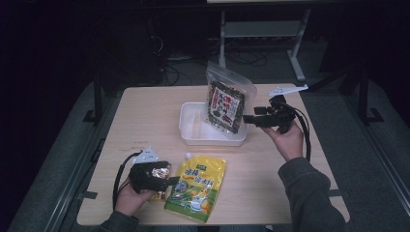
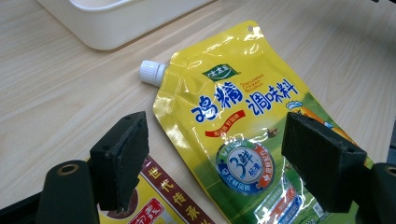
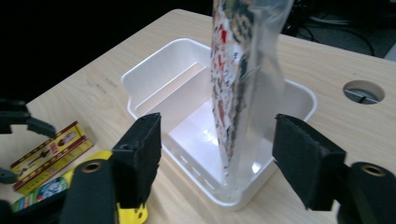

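Seaweed bag (image 1: 227, 101) upright in bin (image 1: 191, 126), far counter edge; right claw (image 1: 251, 119) released beside it. Left claw (image 1: 175, 182) released over yellow pouch (image 1: 196, 186), near edge. Next, likely: clench pouch, carry to bin.

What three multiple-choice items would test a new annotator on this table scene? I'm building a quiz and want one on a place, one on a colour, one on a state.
1. Where does the clear snack bag stand?
A. In the white bin
B. Flat on the table
C. On the floor

2. What colour is the spouted seasoning pouch?
A. Red
B. Yellow
C. Blue

3. How do the right gripper jaws stand?
A. Shut on the bin's rim
B. Clamped on the pouch
C. Open, pads off the bag

Answers:
1. A, since the right gripper view shows the bag's bottom edge inside the bin.
2. B, since the left gripper view shows its yellow face and white cap.
3. C, since gaps show between both pads and the bag.
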